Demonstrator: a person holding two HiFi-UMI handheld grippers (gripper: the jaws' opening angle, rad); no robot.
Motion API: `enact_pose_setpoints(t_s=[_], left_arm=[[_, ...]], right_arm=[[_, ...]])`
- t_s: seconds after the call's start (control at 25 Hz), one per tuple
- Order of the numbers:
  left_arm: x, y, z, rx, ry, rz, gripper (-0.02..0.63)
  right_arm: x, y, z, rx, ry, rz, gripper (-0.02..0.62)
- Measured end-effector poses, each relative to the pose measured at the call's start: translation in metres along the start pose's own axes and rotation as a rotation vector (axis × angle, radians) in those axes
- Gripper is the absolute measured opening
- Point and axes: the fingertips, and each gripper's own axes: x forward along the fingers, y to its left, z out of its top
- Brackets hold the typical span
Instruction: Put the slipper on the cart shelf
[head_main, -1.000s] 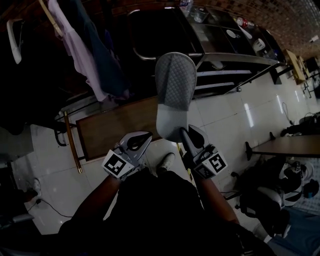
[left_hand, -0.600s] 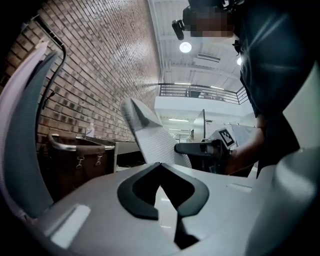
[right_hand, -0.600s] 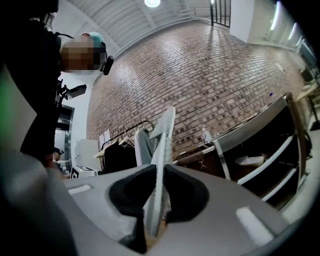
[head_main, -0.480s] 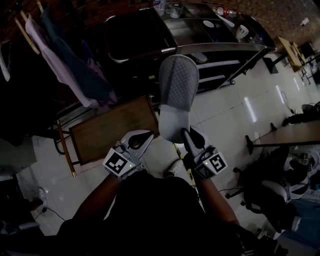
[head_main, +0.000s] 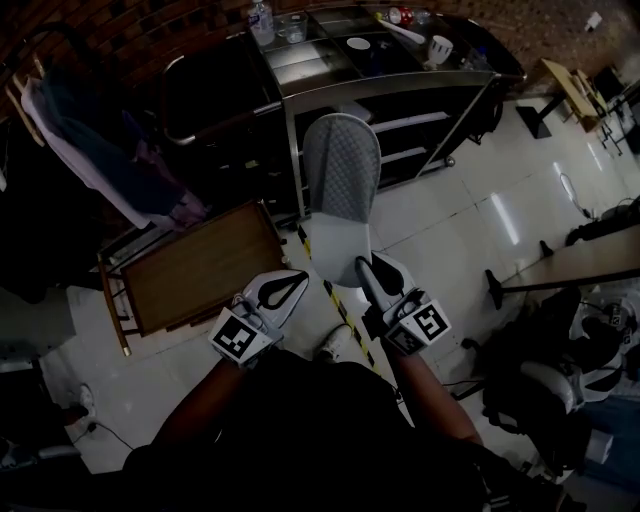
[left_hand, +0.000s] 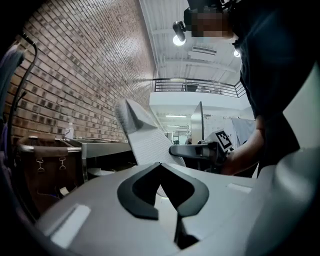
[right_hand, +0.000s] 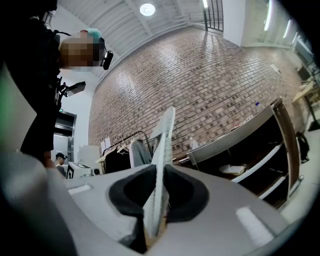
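A grey quilted slipper (head_main: 342, 180) stands up from my right gripper (head_main: 366, 268), which is shut on its heel end; the sole edge runs between the jaws in the right gripper view (right_hand: 161, 165). The slipper's toe points toward the steel cart (head_main: 300, 88), whose shelves (head_main: 420, 122) lie just beyond it. My left gripper (head_main: 283, 290) hovers beside the slipper's left, jaws shut and empty. From the left gripper view the slipper (left_hand: 145, 137) and the right gripper (left_hand: 200, 150) show ahead.
Bottles, a bowl and a cup sit on the cart top (head_main: 345, 45). A pale object (head_main: 352, 108) lies on an upper shelf. A wooden low table (head_main: 195, 270) stands left, a clothes rack (head_main: 90, 150) behind it. Yellow-black tape (head_main: 335, 300) marks the floor.
The cart has come nearer and more fully into view, while the wooden table slid left. The slipper stays in the right gripper's hold; both grippers keep their pose.
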Motion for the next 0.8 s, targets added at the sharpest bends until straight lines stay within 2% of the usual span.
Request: enact_pose_setpoints(t_s=[0.2, 0.4, 0.8], left_arm=[[0.035, -0.031, 0.002, 0.007, 0.017, -0.001, 0.002], [0.056, -0.037, -0.001, 0.013, 0.035, -0.012, 0.002], [0.092, 0.008, -0.003, 0.002, 0.020, -0.031, 0.002]], right_arm=[[-0.034, -0.033, 0.014, 0.017, -0.015, -0.009, 0.057], [-0.047, -0.054, 0.014, 0.041, -0.011, -0.021, 0.057], [-0.022, -0.096, 0.007, 0.056, 0.031, -0.034, 0.057]])
